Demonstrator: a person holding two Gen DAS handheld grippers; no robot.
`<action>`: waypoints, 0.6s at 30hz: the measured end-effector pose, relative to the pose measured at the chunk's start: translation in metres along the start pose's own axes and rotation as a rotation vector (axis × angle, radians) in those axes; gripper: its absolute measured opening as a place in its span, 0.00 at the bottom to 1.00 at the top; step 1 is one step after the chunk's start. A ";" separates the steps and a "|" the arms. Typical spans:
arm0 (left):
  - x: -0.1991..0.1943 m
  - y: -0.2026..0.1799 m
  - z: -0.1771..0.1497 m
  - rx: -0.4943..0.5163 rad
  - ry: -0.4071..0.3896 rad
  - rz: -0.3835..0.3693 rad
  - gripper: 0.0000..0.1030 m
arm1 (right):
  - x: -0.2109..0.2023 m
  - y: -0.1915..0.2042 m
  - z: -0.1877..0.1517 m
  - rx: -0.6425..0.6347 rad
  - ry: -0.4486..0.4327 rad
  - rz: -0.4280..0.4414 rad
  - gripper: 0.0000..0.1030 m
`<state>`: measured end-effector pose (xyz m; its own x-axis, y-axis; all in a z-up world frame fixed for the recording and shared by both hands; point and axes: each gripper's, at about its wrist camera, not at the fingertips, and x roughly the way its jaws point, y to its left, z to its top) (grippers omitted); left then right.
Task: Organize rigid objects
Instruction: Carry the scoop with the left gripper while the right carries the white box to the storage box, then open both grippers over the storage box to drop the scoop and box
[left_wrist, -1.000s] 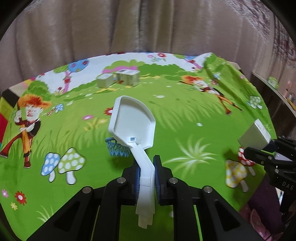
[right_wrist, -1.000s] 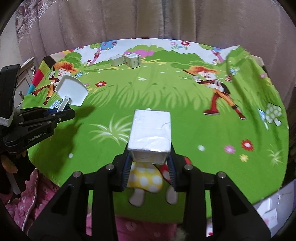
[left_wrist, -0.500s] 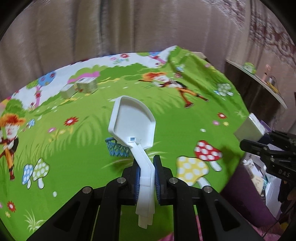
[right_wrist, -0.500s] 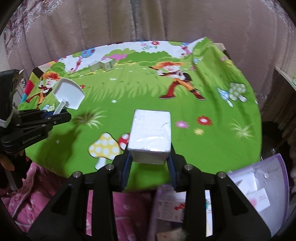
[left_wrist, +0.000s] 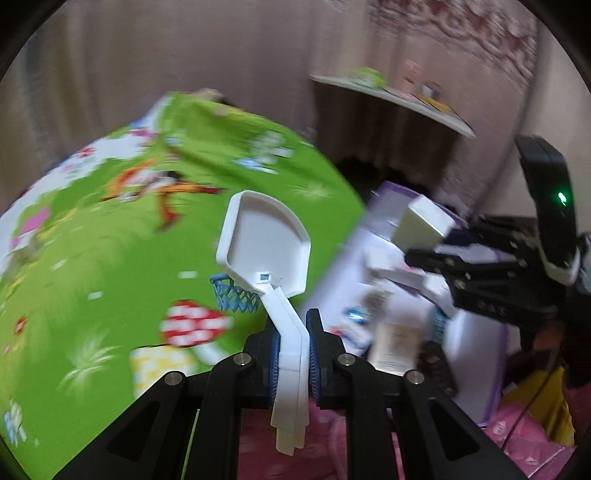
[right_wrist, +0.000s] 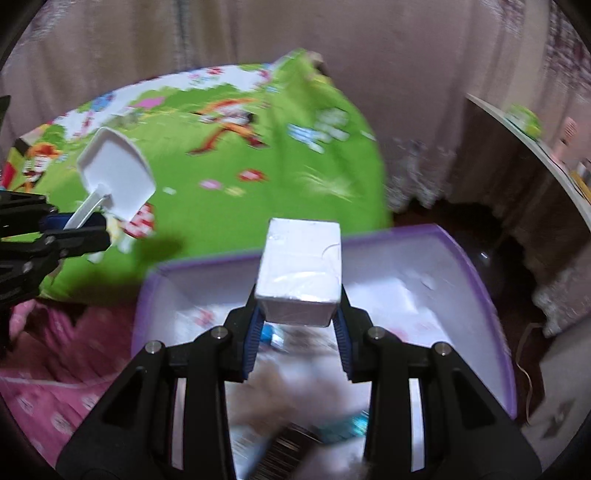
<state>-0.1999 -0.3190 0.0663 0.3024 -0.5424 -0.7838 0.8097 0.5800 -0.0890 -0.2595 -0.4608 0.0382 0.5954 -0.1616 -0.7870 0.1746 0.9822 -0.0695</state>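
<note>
My left gripper (left_wrist: 291, 354) is shut on the pole of a white toy basketball hoop (left_wrist: 264, 243) with a blue net, held over the table's right edge. It also shows in the right wrist view (right_wrist: 116, 181) at the left. My right gripper (right_wrist: 298, 332) is shut on a white box (right_wrist: 301, 269) and holds it above a purple-rimmed storage bin (right_wrist: 476, 266). In the left wrist view the box (left_wrist: 421, 225) hangs over the bin (left_wrist: 476, 365) at the right.
The green cartoon tablecloth (right_wrist: 229, 155) covers the table left of the bin. Several packets and boxes lie inside the bin. A shelf (left_wrist: 391, 98) with small items stands at the far right. Pink fabric (right_wrist: 48, 391) lies below the table edge.
Both grippers have swung right, off the table toward the bin. The white box now hangs over the bin; the hoop has moved to the table's right edge.
</note>
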 end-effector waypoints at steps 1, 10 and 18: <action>0.005 -0.008 0.002 0.018 0.019 -0.014 0.14 | 0.001 -0.009 -0.005 0.012 0.012 -0.017 0.39; 0.040 -0.088 -0.004 0.260 0.108 -0.098 0.14 | 0.009 -0.053 -0.041 0.078 0.094 -0.086 0.39; 0.054 -0.096 0.017 0.216 0.068 -0.235 0.35 | 0.006 -0.075 -0.044 0.142 0.106 -0.133 0.50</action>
<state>-0.2526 -0.4139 0.0423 0.0664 -0.6005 -0.7969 0.9435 0.2977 -0.1457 -0.3033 -0.5311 0.0121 0.4753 -0.2701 -0.8373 0.3588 0.9285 -0.0959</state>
